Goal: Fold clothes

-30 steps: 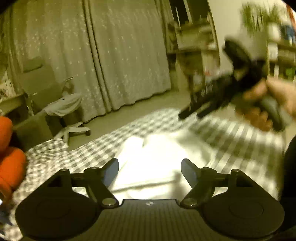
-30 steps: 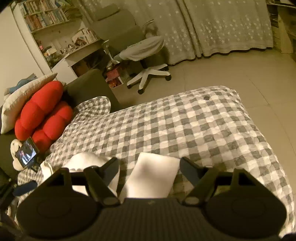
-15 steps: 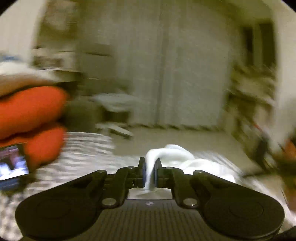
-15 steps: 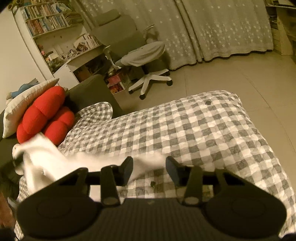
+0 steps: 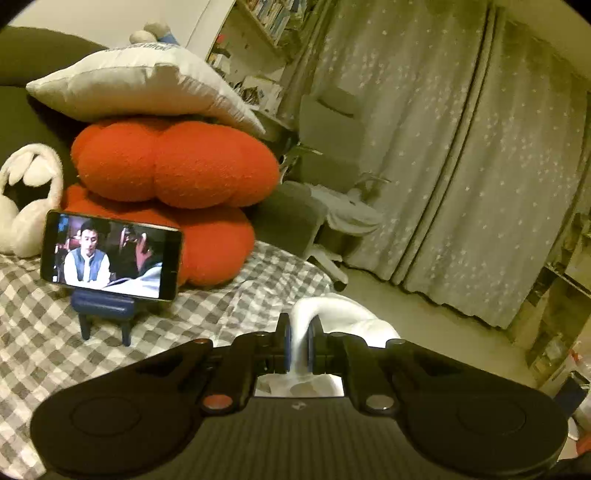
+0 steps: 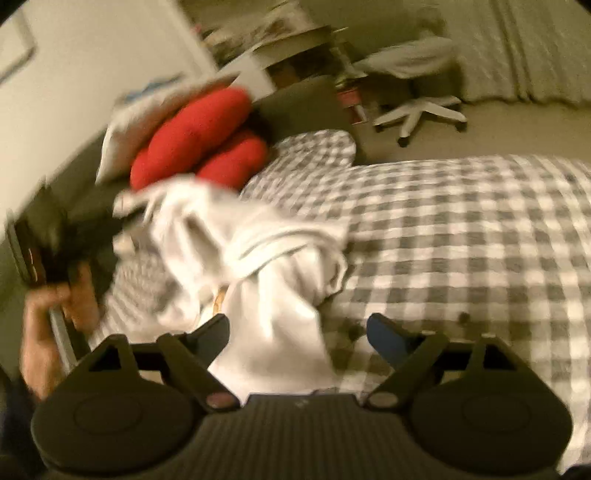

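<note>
The left gripper [image 5: 298,347] has its fingers pinched nearly together on a fold of the crumpled white cotton garment [image 6: 258,258], which lies on the grey-and-white checked bed cover [image 6: 461,236]. The right gripper [image 6: 297,332] hangs above it, fingers spread wide, gripping nothing.

Right gripper [image 6: 295,332] spread wide over crumpled white garment [image 6: 266,258], checked bedspread [image 6: 461,240], blurred

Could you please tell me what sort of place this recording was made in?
Most likely a bedroom at home: a checked bedspread, red cushions under a pillow, and bookshelves beside long curtains.
</note>
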{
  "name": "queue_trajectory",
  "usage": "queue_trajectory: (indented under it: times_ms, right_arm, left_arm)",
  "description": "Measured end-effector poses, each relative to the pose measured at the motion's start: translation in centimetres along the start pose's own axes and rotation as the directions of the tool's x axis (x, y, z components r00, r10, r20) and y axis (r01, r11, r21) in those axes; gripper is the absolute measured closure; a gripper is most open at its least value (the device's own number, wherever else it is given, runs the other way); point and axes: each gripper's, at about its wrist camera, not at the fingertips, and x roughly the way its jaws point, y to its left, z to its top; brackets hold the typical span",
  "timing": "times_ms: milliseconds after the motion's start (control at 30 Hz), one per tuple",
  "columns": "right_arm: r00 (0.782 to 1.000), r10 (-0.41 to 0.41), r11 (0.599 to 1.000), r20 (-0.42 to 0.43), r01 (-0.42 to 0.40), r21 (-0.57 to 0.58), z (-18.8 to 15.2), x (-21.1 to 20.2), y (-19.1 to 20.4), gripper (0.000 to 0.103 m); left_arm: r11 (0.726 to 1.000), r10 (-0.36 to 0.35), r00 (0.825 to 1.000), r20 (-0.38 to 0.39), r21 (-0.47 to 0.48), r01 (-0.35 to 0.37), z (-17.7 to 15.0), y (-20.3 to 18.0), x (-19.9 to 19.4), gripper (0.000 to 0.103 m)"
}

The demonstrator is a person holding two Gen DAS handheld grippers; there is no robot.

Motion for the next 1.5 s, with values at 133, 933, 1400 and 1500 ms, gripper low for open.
queue_trajectory:
  times_ms: [133,933,1400,1500]
  right_arm:
    - [0.993,-0.117,0.990,-0.004,0.117,-0.079,0.1,1.1,1.3,0.097]
    - [0.255,-0.711,0.598,0.655,0.710,0.373,7.2,-31.2,-1.7,0.097]
    - [0.559,-0.819,0.573,0.128,0.809,0.133,3.7,-4.5,-12.5,0.096]
    - [0.593,-0.792,0.609,0.142,0.785,0.117,4.0,-4.7,-11.4,0.089]
  left_arm:
    - [0.999,-0.035,0.999,0.029,-0.025,0.036,0.4,-0.1,-0.5,0.095]
    - [0.975,-0.090,0.950,0.299,-0.170,0.145,8.4,-1.8,-14.1,0.095]
    - [0.984,0.163,0.975,-0.153,-0.049,-0.172,0.0,3.8,3.5,0.091]
    - [0.988,0.154,0.980,-0.125,0.030,-0.152,0.3,3.0,3.3,0.078]
